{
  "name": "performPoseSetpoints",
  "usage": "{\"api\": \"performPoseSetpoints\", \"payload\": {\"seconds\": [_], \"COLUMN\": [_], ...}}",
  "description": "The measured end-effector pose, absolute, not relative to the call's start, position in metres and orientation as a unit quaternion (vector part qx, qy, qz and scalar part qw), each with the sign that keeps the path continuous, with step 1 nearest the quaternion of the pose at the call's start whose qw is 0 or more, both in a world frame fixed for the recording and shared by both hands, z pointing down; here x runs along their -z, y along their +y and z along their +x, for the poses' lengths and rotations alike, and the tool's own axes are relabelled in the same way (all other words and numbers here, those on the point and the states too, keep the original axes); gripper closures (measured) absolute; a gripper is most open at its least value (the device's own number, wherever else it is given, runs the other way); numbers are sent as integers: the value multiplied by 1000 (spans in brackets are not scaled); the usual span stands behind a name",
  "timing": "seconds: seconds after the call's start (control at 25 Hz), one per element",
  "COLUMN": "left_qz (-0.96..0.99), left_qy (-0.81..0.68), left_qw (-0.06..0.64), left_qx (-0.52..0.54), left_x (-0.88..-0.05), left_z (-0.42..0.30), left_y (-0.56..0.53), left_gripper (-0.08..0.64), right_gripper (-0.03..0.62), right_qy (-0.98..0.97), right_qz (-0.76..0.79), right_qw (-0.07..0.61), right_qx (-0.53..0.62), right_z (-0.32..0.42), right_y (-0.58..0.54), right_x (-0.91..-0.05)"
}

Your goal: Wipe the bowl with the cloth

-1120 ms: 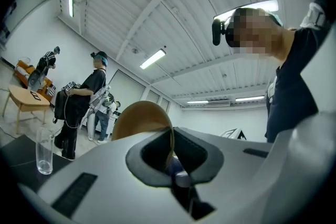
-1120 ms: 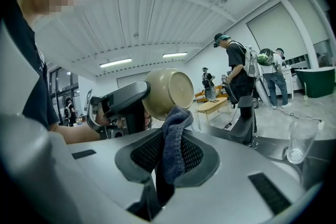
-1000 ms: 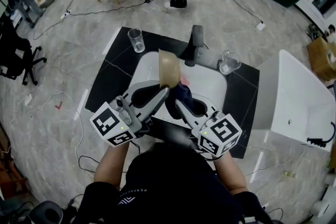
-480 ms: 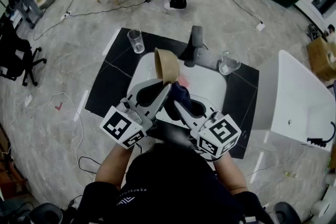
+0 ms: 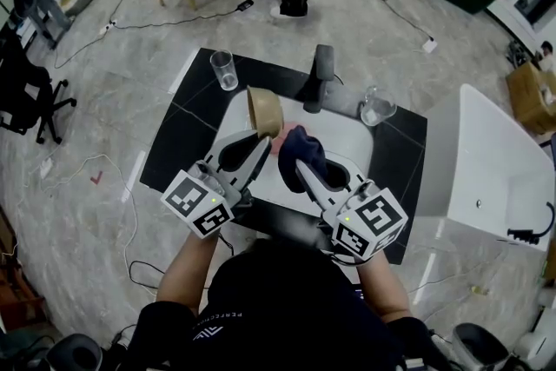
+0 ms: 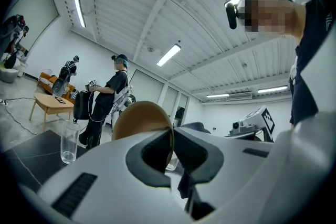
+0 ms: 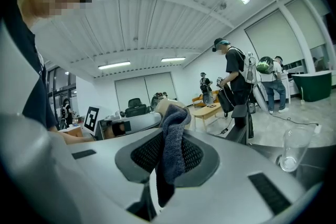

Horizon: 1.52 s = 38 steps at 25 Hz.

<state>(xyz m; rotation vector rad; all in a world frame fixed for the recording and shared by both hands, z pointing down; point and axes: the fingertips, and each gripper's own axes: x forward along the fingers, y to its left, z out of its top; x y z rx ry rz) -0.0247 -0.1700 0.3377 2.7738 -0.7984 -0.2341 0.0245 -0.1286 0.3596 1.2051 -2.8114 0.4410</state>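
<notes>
Lowest in the head view, the left gripper (image 5: 257,149) reaches up from the lower left. Its jaws are nearly together, pinching the thin rim of the bowl (image 5: 264,110). The left gripper view shows the same: the left gripper (image 6: 170,138) has the rim of the tan bowl (image 6: 137,119) caught edge-on between its pads. Holding it by the rim likely keeps the bowl raised and tipped on its side over the sink (image 5: 352,139), so the hollow stays free for wiping.

At lower right, the right gripper (image 5: 298,167) is clamped on the dark blue cloth (image 5: 301,149). In the right gripper view, the cloth (image 7: 172,147) is bunched between the jaws of the right gripper (image 7: 170,131) and stands proud of the tips. That is probably so the fabric, not the gripper, meets the bowl.

The bowl sits at the tips of the left gripper, just up and left of the cloth. They are close, but whether they touch I cannot tell.

Farther off, a faucet (image 5: 322,76) stands at the sink's back edge. One glass (image 5: 225,68) stands to the upper left and another glass (image 5: 379,107) to the right.
</notes>
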Motion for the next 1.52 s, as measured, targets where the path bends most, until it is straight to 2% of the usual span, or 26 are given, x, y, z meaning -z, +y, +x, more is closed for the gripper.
{"api": "performPoseSetpoints", "payload": {"seconds": [0.48,1.08,1.52], "left_qz": [960,976,980], "left_qy": [-230,-151,-97], "left_qw": [151,155,162], "left_qx": [58,32,64], "left_x": [-356,-354,-336], "left_z": [-10,-2,2], "left_y": [-149,-124,-114], "left_gripper": [540,541,541], "right_gripper": [526,526,526], "right_qy": [-901,-880,-866], "right_qz": [415,461,484], "right_qw": [4,-19,-28], "right_qx": [-127,-113,-124], "right_z": [35,58,71], "right_y": [-139,-152,-161], "right_x": [-351,-346,-355]}}
